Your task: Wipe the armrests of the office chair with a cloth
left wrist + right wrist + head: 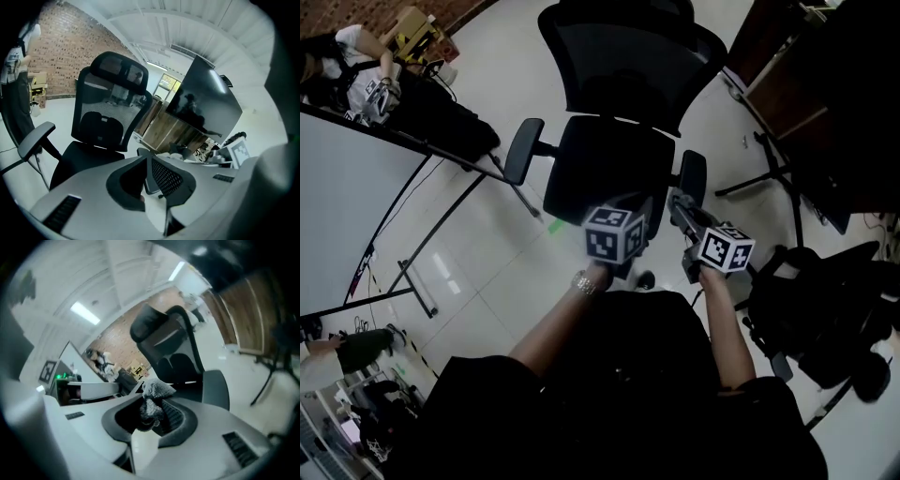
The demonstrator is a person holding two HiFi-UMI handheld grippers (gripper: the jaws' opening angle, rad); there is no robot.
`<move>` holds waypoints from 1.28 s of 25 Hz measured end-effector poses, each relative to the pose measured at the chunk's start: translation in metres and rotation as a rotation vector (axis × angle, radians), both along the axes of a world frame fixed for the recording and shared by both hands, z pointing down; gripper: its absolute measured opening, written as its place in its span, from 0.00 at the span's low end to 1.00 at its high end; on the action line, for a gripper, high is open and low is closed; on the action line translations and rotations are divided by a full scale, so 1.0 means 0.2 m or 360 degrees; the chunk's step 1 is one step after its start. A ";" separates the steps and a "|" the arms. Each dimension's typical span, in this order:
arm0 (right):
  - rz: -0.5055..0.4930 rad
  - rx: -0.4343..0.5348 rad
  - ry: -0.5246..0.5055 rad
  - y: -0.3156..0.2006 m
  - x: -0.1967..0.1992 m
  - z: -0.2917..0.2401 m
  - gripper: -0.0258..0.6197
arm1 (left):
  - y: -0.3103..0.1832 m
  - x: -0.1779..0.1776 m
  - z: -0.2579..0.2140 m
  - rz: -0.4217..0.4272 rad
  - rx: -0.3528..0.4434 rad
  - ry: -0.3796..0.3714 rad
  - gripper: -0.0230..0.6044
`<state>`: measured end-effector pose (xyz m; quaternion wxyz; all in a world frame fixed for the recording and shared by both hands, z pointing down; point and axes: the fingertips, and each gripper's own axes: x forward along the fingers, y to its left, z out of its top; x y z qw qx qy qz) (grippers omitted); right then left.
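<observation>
Right gripper view: the right gripper has its jaws pinching a grey cloth, with a wad bunched up above the pads. It is likely gripped short so the wad rubs firmly without slipping. Just past the cloth is the nearer armrest of the office chair. Contact is not visible, so I judge the wipe not yet begun.

Left gripper view: the left gripper has its jaws drawn together on nothing. It hangs before the chair seat, probably idle because there is only one cloth. This view alone shows the far armrest, well apart from the cloth.

Head view: only here do both armrests flank the seat at once, and the cloth is hidden. Left of the chair is a desk.
</observation>
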<state>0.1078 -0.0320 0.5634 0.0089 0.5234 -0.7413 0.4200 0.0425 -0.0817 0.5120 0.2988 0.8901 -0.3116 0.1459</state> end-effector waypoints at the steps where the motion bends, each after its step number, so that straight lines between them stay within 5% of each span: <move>1: -0.0052 0.0061 0.0163 0.01 -0.02 -0.05 0.16 | 0.02 0.00 0.00 -0.0025 0.0004 -0.0007 0.10; 4: -0.0146 0.0215 0.0439 0.05 -0.12 -0.21 0.16 | 0.10 -0.03 -0.03 -0.0106 0.0064 -0.0056 0.10; 9: -0.0192 0.0347 0.0417 0.20 -0.35 -0.34 0.16 | 0.31 -0.18 -0.09 -0.0228 0.0241 -0.0202 0.10; 17: -0.0216 0.0205 0.0430 0.35 -0.56 -0.28 0.16 | 0.43 -0.44 -0.08 -0.0309 0.0226 -0.0257 0.10; 32: -0.0095 0.0124 0.0480 0.29 -0.56 -0.28 0.16 | 0.35 -0.42 -0.15 -0.0170 0.0244 -0.0178 0.10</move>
